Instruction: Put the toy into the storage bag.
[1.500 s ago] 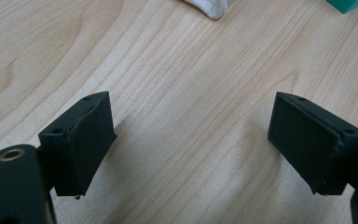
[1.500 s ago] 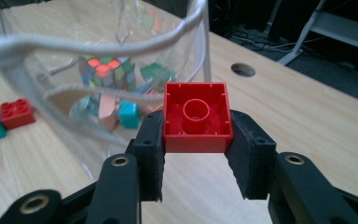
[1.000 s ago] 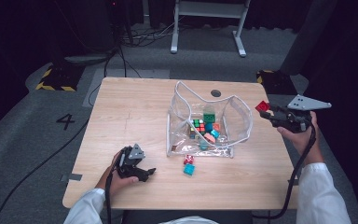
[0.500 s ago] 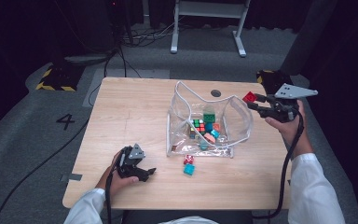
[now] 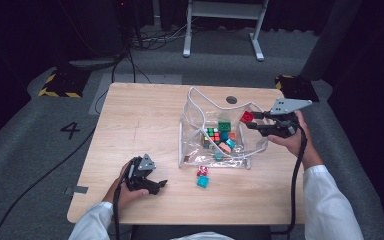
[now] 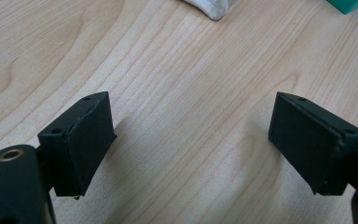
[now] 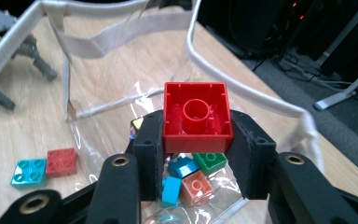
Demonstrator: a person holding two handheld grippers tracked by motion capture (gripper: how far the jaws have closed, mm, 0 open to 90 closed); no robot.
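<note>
Near the table's 7 o'clock corner, the left gripper rested with jaws spread and empty. Toward 3 o'clock, the right gripper clamped a red brick above the clear bag of bricks.

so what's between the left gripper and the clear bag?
High view: bare wood between the left gripper and the clear bag; two loose bricks lie just right of that stretch.

A light wooden table is seen, with a round dark hole near its far edge. Set on it are a clear plastic bag and — just before that — a red brick touching a teal brick.
</note>
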